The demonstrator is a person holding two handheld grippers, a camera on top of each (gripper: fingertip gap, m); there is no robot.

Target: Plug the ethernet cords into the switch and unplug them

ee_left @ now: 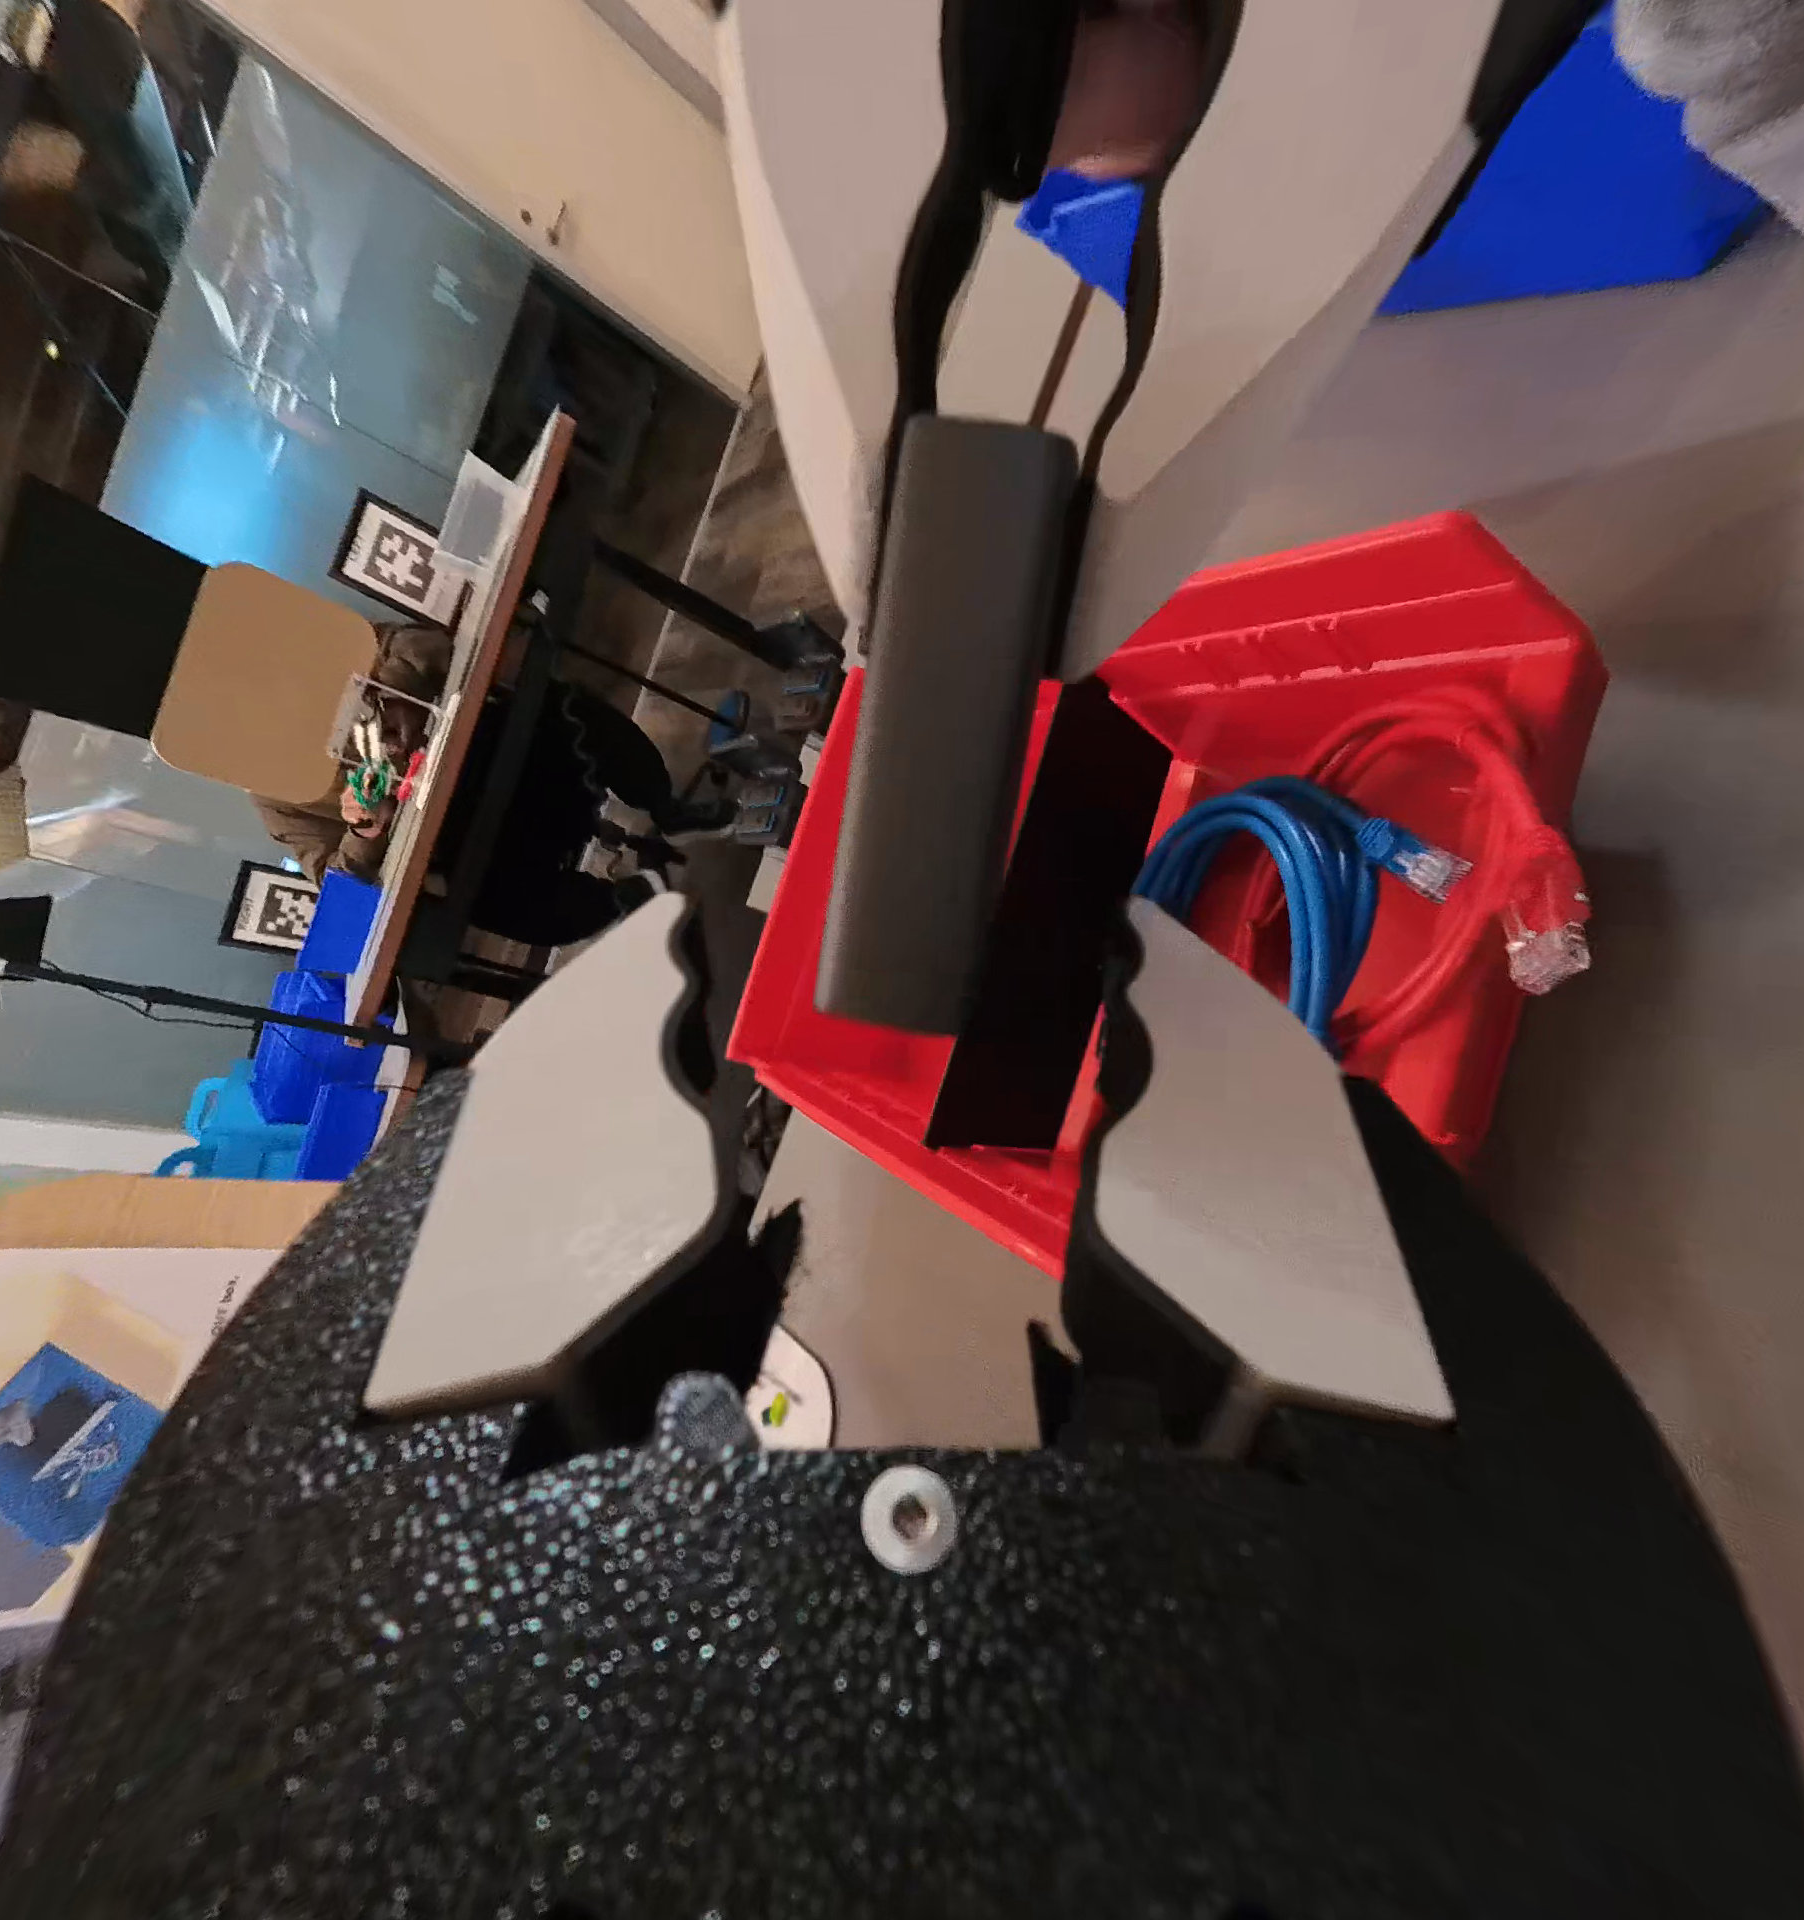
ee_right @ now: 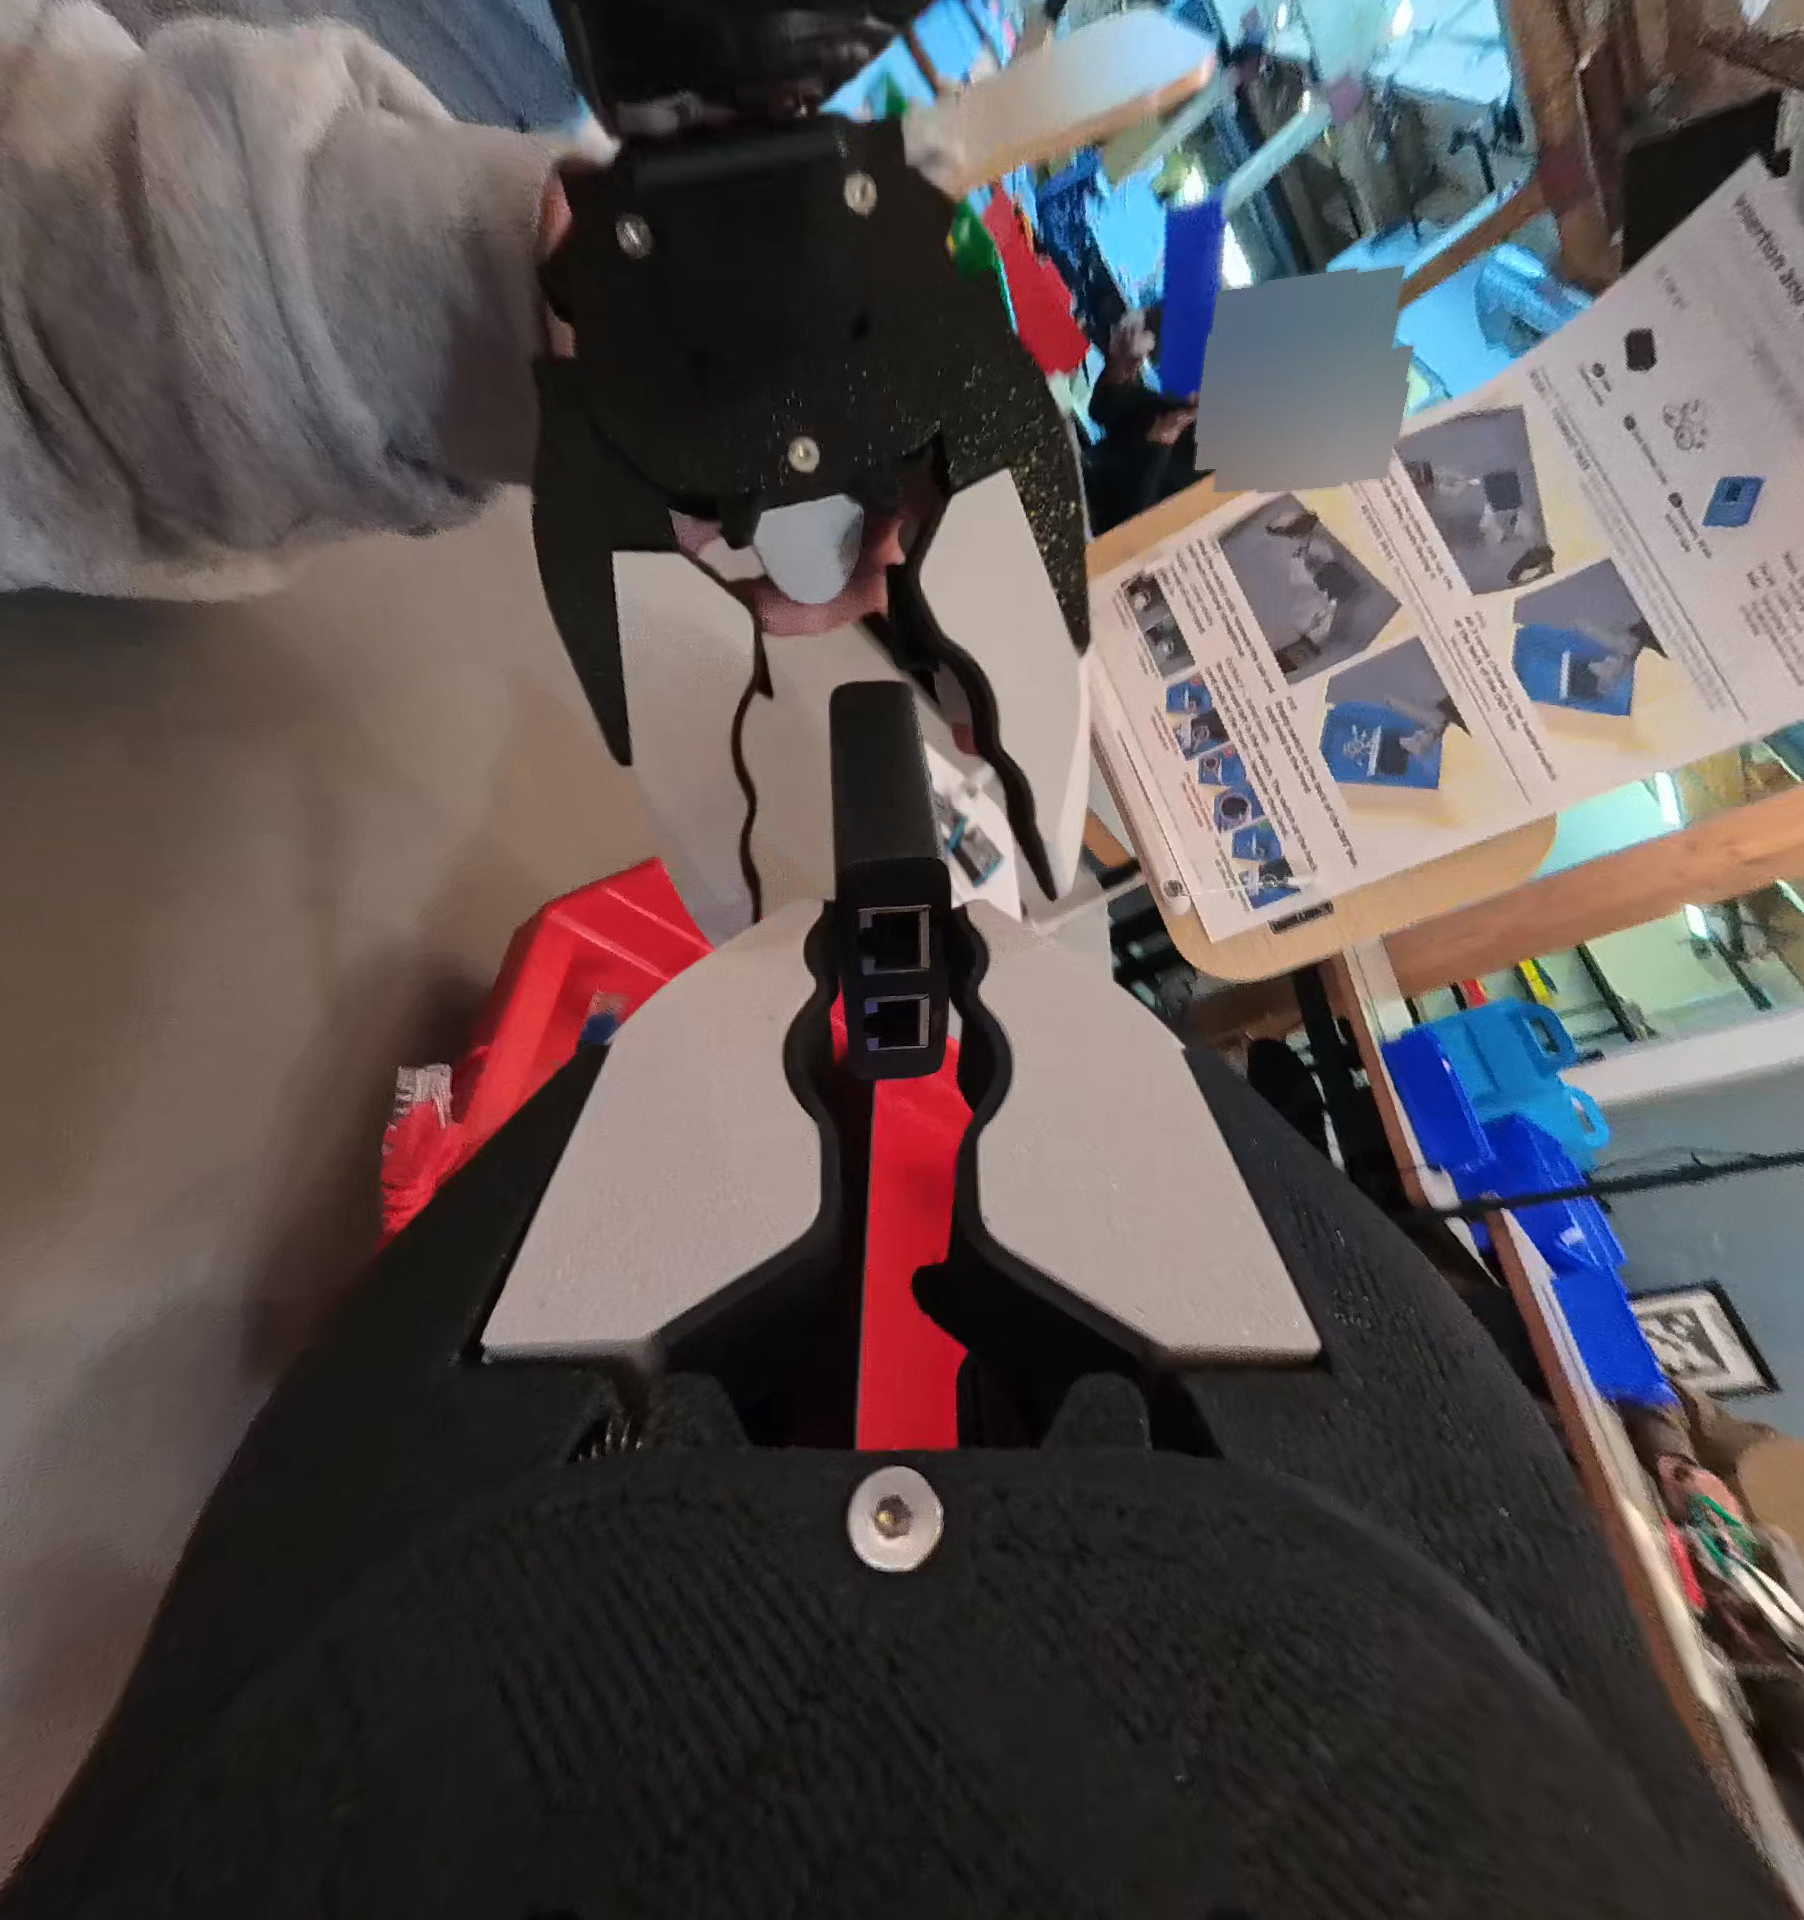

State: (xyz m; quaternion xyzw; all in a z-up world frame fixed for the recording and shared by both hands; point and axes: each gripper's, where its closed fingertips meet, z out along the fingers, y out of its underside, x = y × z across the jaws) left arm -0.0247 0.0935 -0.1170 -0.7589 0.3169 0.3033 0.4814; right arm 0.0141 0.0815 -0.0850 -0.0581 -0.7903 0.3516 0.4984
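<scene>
A black adapter box [ee_right: 882, 790] with two network ports on its near end is held in the air over a red bin [ee_left: 1345, 644]. My right gripper [ee_right: 893, 935] is shut on its port end; it also shows at the top of the left wrist view [ee_left: 1002, 416]. My left gripper [ee_left: 903, 914] is open, its fingers standing apart on either side of the box's [ee_left: 939, 707] far end, not touching it. It shows facing me in the right wrist view [ee_right: 893, 883]. In the bin lie a coiled blue network cable [ee_left: 1293, 873] and a red one [ee_left: 1480, 852].
The bin stands on a grey table [ee_left: 1656, 1351]. A blue bin [ee_left: 1563, 208] is behind it. An instruction sheet on a wooden board [ee_right: 1449, 675] and stacked blue bins [ee_right: 1500, 1143] are to the right. A grey sleeve [ee_right: 202, 312] holds the left gripper. A cardboard box [ee_left: 98, 1351] is at the left.
</scene>
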